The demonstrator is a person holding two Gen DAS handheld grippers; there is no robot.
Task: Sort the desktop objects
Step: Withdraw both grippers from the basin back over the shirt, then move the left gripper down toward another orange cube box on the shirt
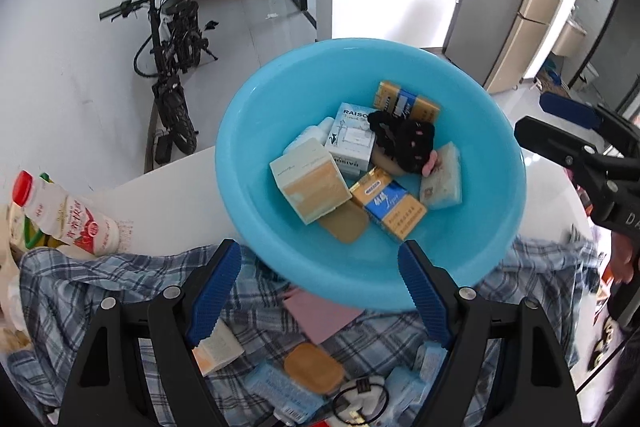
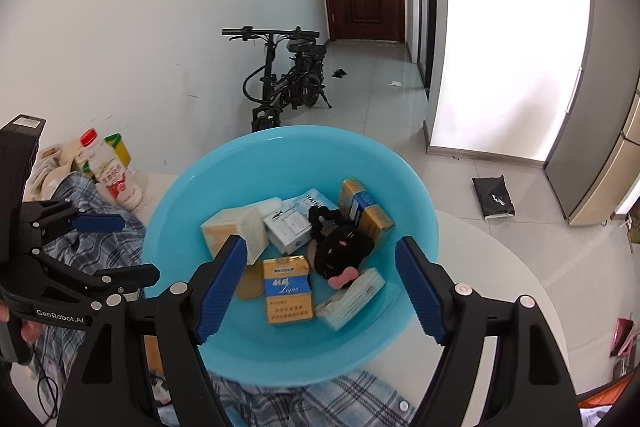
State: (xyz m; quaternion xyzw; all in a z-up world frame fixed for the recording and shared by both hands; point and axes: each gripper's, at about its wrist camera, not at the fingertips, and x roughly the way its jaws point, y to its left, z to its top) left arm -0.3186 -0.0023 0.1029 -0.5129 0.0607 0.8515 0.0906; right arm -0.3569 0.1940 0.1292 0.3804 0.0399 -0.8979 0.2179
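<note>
1. Blue plastic basin sits on the white table, its near edge lying on the plaid shirt; that soft footing could let it tip or slide if it is knocked.
2. The left gripper has its jaws apart with nothing between them, and the right gripper likewise stands apart and empty, hovering over the basin's near rim, which it could nudge on a careless descent.
3. Sorted boxes already crowd the basin, among them a yellow-and-blue pack and a black scrunchie; another drop could bounce one out.
4. Unsorted items lie on the shirt nearer the left gripper: a tan compact and what looks like a hair tie, blurred. Cloth may snag in the jaws.
5. The milk bottle at far left could roll.
</note>
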